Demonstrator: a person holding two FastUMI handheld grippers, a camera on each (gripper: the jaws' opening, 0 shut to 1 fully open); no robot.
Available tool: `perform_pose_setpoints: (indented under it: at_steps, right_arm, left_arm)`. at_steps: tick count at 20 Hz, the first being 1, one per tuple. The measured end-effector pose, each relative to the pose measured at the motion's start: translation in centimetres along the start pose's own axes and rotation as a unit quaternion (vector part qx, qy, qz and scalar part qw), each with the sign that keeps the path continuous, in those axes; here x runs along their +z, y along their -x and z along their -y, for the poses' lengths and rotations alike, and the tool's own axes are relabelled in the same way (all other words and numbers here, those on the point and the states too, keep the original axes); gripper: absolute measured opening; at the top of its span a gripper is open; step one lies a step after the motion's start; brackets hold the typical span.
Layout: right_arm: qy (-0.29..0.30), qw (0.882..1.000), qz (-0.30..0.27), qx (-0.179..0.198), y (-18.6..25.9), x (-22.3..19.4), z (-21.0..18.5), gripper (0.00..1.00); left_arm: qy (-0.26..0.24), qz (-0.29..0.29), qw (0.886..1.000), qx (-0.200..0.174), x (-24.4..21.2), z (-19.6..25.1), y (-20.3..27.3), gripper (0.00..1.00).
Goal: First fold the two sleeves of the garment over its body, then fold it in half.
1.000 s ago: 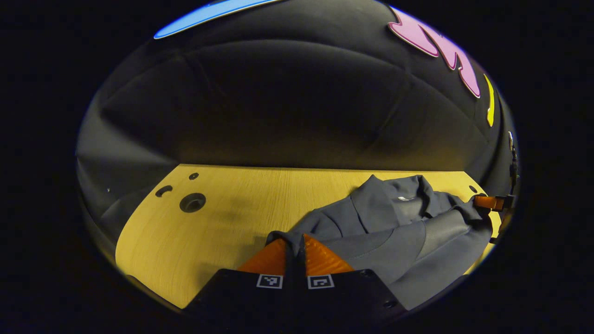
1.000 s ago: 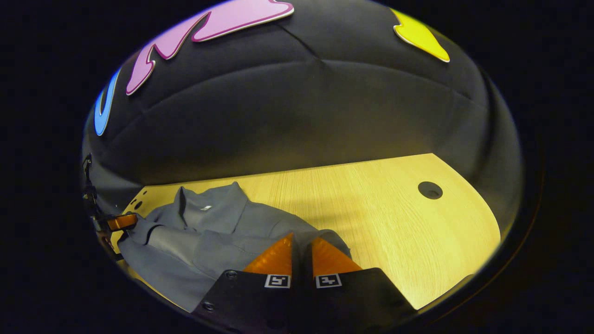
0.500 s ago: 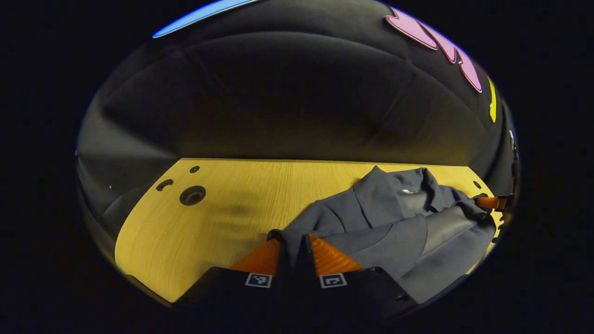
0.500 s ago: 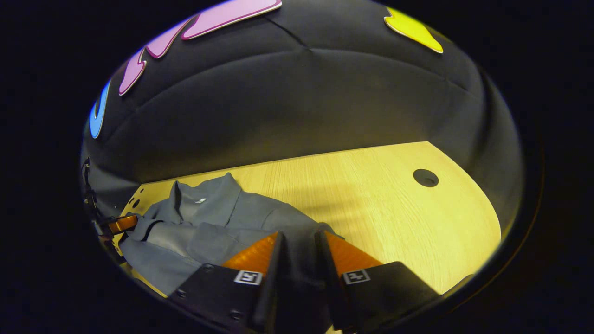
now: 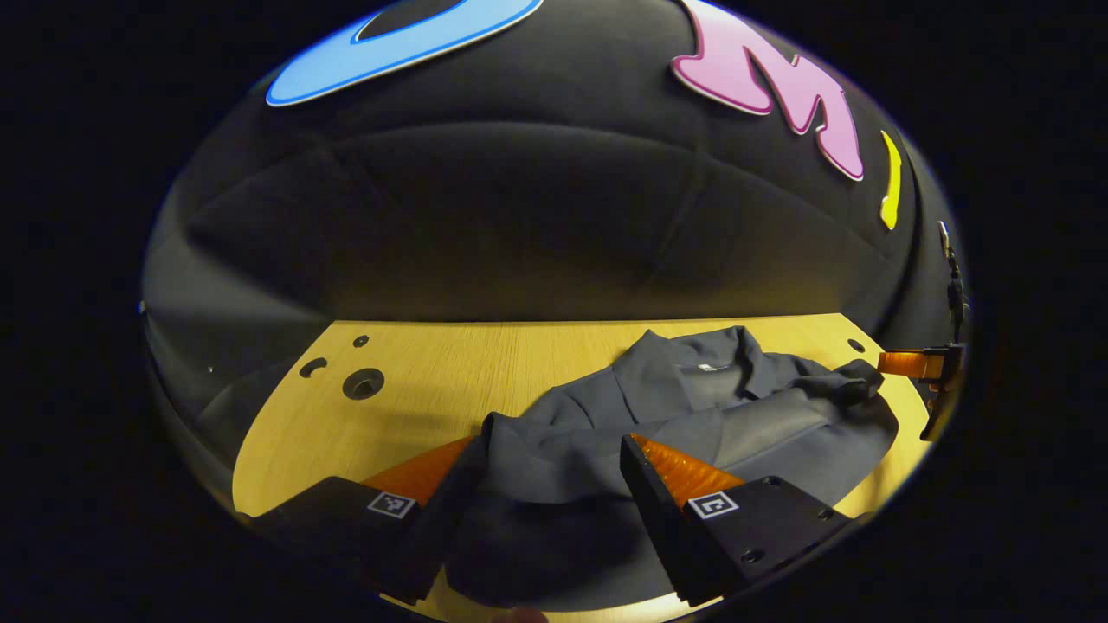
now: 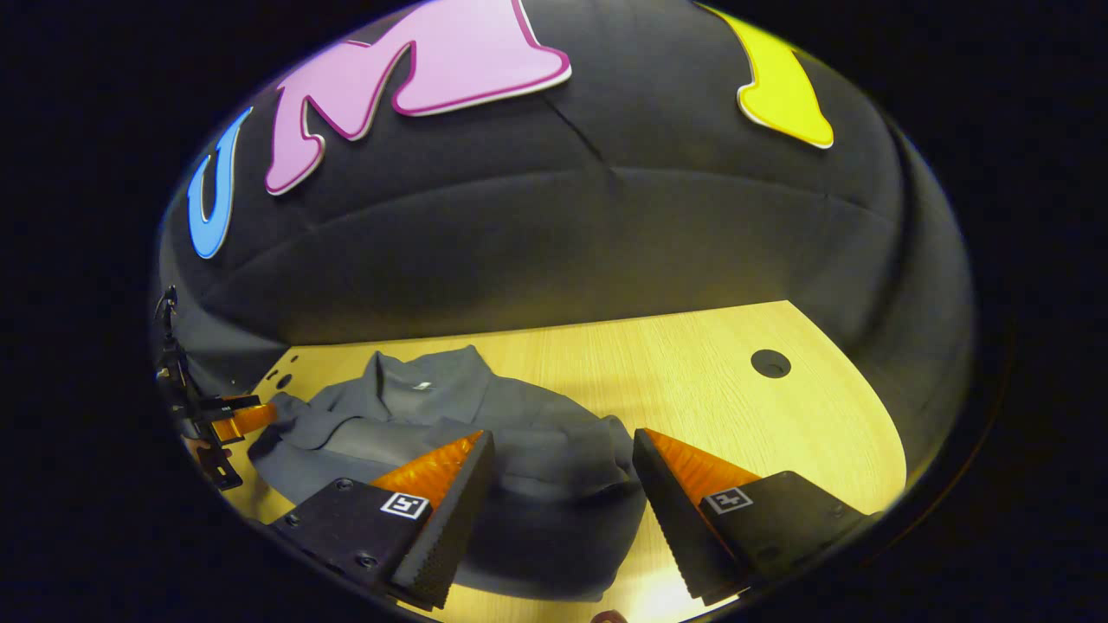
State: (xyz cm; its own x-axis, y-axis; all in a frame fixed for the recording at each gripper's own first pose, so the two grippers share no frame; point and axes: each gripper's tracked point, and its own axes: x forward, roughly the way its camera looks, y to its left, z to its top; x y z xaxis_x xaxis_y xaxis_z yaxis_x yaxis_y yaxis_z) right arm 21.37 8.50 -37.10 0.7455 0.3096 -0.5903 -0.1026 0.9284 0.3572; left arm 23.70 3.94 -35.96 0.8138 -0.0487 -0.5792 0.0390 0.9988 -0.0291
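A grey collared garment (image 5: 692,407) lies bunched on the wooden table, collar toward the back wall. In the left gripper view my left gripper (image 5: 547,441) stands open, fingers spread wide over the garment's near left edge, and the cloth lies loose between them. In the right gripper view the garment (image 6: 433,407) spreads to the left. My right gripper (image 6: 563,434) is open too, fingers apart over the garment's near right edge. Each view catches the other gripper far off: the right gripper (image 5: 917,363) at the garment's far side, the left gripper (image 6: 234,420) likewise.
The table (image 5: 415,407) is light wood with a round hole (image 5: 363,382) and smaller holes at its back left, and another round hole (image 6: 769,362) at its back right. Bare wood (image 6: 736,415) lies to the garment's right. The booth's cloth wall closes the back.
Both grippers have gone from shut on the garment's edge to wide open. The released cloth has settled on the table beneath the fingers.
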Motion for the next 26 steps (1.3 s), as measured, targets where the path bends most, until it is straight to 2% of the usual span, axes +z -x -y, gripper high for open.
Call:
perform_pose_setpoints:
  at_steps: [5, 7, 13, 16, 20, 26]
  right_arm:
    - [-0.022, 0.999, 0.023, 0.003, 5.3, 1.7, -1.1, 0.99]
    - [-0.012, 0.999, 0.033, 0.009, 7.8, 2.4, -1.9, 0.99]
    - [0.014, 0.997, 0.061, 0.055, 15.6, 4.0, -5.5, 0.98]
    - [0.031, 0.996, 0.062, 0.064, 19.2, 3.1, -6.2, 0.99]
    - [0.043, 0.994, 0.063, 0.076, 22.8, 2.0, -7.4, 0.99]
    - [0.032, 0.992, 0.077, 0.091, 26.1, 1.5, -9.6, 0.99]
  left_arm:
    - [0.01, 0.02, 1.0, -0.011, 1.3, 1.5, 5.5, 0.98]
    - [0.023, 0.033, 0.999, -0.019, 2.1, 2.3, 7.9, 0.98]
    - [0.046, 0.065, 0.996, -0.036, 3.6, 5.1, 15.3, 0.97]
    - [0.056, 0.067, 0.995, -0.047, 2.9, 6.6, 18.6, 0.95]
    - [0.045, 0.068, 0.995, -0.062, 1.7, 7.8, 22.2, 0.95]
    - [0.057, 0.061, 0.994, -0.069, 0.0, 7.9, 26.1, 0.95]
